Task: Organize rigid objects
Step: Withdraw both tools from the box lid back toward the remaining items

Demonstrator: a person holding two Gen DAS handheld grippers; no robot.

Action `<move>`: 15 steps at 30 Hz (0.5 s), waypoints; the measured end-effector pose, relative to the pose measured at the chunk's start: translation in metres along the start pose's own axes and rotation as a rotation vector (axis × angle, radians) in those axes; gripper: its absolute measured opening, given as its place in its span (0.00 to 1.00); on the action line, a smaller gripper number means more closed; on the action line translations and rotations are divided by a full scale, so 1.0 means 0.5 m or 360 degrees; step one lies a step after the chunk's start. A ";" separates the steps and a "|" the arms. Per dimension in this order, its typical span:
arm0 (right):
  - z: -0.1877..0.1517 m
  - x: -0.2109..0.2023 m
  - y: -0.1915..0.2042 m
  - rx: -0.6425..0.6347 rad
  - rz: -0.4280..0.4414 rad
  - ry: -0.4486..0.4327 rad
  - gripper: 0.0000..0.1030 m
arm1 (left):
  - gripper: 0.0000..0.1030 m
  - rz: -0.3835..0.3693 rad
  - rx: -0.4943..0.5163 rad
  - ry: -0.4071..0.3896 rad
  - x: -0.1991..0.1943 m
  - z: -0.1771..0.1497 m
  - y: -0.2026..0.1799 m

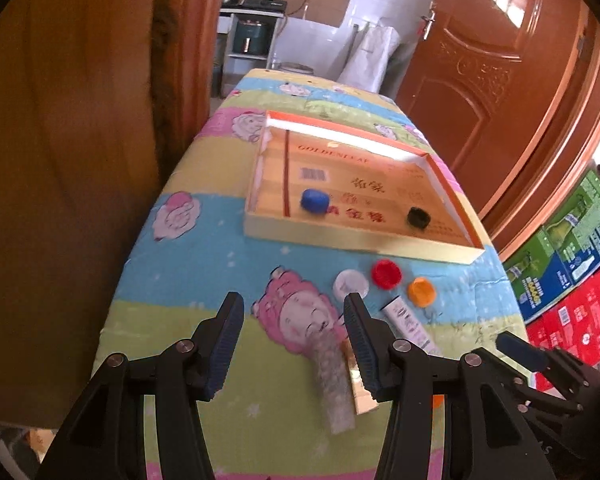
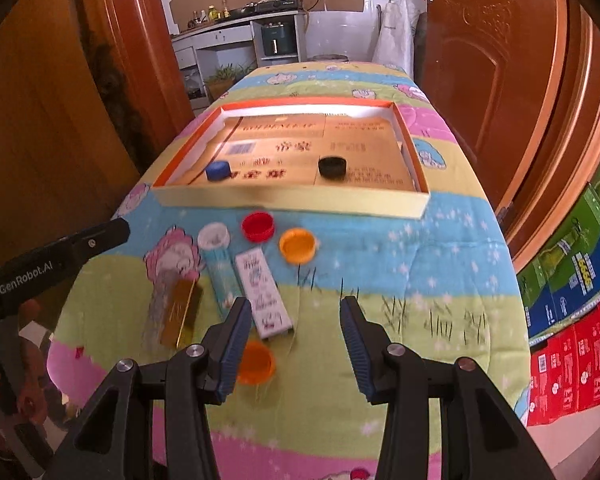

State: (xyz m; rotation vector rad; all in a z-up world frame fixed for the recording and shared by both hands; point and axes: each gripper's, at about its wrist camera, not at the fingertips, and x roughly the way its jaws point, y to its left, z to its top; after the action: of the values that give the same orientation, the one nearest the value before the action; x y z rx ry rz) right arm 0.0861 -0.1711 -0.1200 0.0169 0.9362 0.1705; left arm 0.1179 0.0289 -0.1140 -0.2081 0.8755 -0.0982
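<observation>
A shallow cardboard tray (image 2: 292, 201) lies on the cartoon-print cloth and holds a blue cap (image 2: 218, 170) and a black cap (image 2: 332, 166). In front of it lie a red cap (image 2: 258, 226), a white cap (image 2: 213, 236) and an orange cap (image 2: 297, 245). Nearer are a white carton (image 2: 264, 294), a pale blue carton (image 2: 222, 276), a gold box (image 2: 182, 312) and a second orange cap (image 2: 254, 362). My right gripper (image 2: 295, 308) hangs open over the cloth beside the white carton. My left gripper (image 1: 294, 308) is open and empty, with the gold box (image 1: 362, 384) by its right finger.
The narrow table (image 1: 204, 240) drops off on both sides. A wooden door (image 1: 480, 80) stands at the right, with stacked printed cartons (image 2: 572, 300) on the floor below it. A wooden panel (image 1: 60, 160) is close on the left. A kitchen shows through the doorway beyond.
</observation>
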 end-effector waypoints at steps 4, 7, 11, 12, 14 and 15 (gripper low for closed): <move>-0.031 -0.004 0.009 0.0003 0.0020 0.0002 0.45 | 0.52 -0.0011 0.0032 0.0034 -0.001 -0.028 0.000; -0.051 -0.006 0.021 -0.0007 0.0044 0.0006 0.45 | 0.52 -0.0019 0.0071 0.0048 -0.001 -0.052 -0.009; -0.071 -0.001 0.030 -0.0020 0.0058 0.0033 0.44 | 0.52 -0.0038 0.0098 0.0088 0.009 -0.079 -0.021; -0.074 0.001 0.032 -0.0016 0.0062 0.0042 0.44 | 0.52 -0.0047 0.0101 0.0105 0.013 -0.085 -0.023; -0.080 0.003 0.032 -0.0008 0.0068 0.0057 0.45 | 0.52 -0.0057 0.0103 0.0128 0.021 -0.092 -0.027; -0.082 0.003 0.032 -0.0005 0.0070 0.0060 0.44 | 0.52 -0.0062 0.0098 0.0138 0.025 -0.095 -0.028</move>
State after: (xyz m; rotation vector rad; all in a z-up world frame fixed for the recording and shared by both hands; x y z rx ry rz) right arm 0.0518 -0.1576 -0.1444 0.0317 0.9736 0.2137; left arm 0.0894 0.0063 -0.1499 -0.1642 0.9536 -0.1712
